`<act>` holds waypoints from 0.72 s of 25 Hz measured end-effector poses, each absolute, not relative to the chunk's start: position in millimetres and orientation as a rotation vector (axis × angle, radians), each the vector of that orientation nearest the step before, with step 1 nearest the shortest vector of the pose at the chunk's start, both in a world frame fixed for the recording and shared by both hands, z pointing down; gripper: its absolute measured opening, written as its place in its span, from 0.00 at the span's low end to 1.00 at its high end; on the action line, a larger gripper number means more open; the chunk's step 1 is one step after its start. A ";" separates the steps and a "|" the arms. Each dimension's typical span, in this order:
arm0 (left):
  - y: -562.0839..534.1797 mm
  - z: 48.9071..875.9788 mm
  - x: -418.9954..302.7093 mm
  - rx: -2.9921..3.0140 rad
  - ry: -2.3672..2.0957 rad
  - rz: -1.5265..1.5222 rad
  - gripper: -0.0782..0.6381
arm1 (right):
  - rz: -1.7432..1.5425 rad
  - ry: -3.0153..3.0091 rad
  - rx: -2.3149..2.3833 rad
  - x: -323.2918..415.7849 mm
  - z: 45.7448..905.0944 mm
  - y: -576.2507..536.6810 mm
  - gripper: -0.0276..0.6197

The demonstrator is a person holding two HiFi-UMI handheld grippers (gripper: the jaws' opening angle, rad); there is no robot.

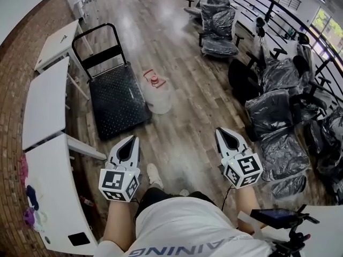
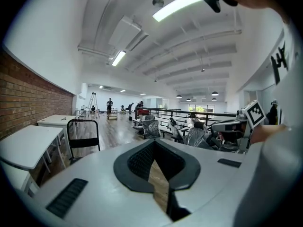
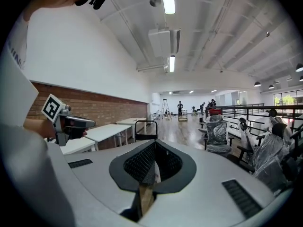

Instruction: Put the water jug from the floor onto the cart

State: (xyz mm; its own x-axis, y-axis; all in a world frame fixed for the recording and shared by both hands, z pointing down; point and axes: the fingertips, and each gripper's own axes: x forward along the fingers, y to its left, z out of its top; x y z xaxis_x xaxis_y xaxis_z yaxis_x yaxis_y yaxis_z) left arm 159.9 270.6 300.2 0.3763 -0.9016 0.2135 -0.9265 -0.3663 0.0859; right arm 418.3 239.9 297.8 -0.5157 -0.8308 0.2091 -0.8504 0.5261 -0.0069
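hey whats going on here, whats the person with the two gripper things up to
A person stands holding the left gripper and the right gripper, one in each hand. Both are shut and empty, pointing ahead toward a clear water jug with a red cap. The jug stands on the wooden floor right beside a black platform cart. Neither gripper has reached it, so it is not on the cart yet.

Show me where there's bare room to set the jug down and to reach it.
The cart has a wholly bare deck, between its handle and the near edge. Open floor runs from the person's shoe to the water jug, which stands beside the cart's right side. Crowded: wrapped chairs on the right, white tables on the left.
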 end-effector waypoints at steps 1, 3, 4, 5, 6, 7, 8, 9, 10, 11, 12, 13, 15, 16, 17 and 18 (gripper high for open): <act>262.9 299.4 156.5 2.445 -1.639 0.188 0.11 | 0.158 -2.582 1.441 414.7 296.5 233.6 0.05; 246.5 298.1 148.6 2.453 -1.631 0.183 0.11 | 0.152 -2.578 1.448 405.7 295.2 219.0 0.05; 237.8 298.0 143.7 2.457 -1.628 0.183 0.11 | 0.151 -2.577 1.452 400.3 295.0 210.8 0.05; 229.0 298.2 138.1 2.459 -1.626 0.183 0.11 | 0.150 -2.576 1.454 394.3 294.9 202.2 0.05; 220.2 298.6 132.1 2.459 -1.625 0.182 0.11 | 0.150 -2.575 1.455 387.9 294.7 193.7 0.05; 211.5 299.1 125.8 2.457 -1.624 0.181 0.11 | 0.150 -2.573 1.454 381.4 294.7 185.4 0.05; 203.0 299.6 119.3 2.455 -1.623 0.178 0.11 | 0.149 -2.572 1.453 374.7 294.5 177.3 0.05; 194.4 299.9 112.3 2.454 -1.622 0.176 0.11 | 0.147 -2.570 1.453 367.9 294.2 169.1 0.05; 185.8 300.0 104.6 2.454 -1.621 0.173 0.11 | 0.145 -2.568 1.455 360.7 293.4 160.6 0.05; 177.4 299.8 96.4 2.455 -1.621 0.171 0.11 | 0.142 -2.568 1.457 353.0 292.1 151.9 0.05; 169.1 299.6 87.9 2.456 -1.622 0.170 0.11 | 0.140 -2.568 1.461 345.2 290.6 143.3 0.05; 161.4 299.4 79.3 2.456 -1.624 0.171 0.11 | 0.138 -2.569 1.465 337.2 289.1 135.1 0.05; 147.0 298.8 62.3 2.453 -1.628 0.173 0.11 | 0.135 -2.571 1.467 321.4 286.2 120.3 0.05; 140.2 298.3 53.5 2.451 -1.630 0.174 0.11 | 0.132 -2.572 1.466 313.1 284.7 113.5 0.05; 133.7 297.9 44.3 2.449 -1.632 0.175 0.11 | 0.128 -2.574 1.465 304.6 282.9 107.1 0.05; 127.6 297.8 34.8 2.446 -1.633 0.175 0.11 | 0.124 -2.575 1.465 296.1 281.0 100.9 0.05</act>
State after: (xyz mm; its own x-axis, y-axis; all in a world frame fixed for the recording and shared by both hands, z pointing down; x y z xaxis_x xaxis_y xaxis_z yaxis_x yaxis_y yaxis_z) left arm 34.8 127.6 297.8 0.3843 -0.9001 0.2051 -0.9232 -0.3724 0.0955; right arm 296.1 100.9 281.0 -0.5001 -0.8442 0.1930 -0.8588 0.5121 0.0146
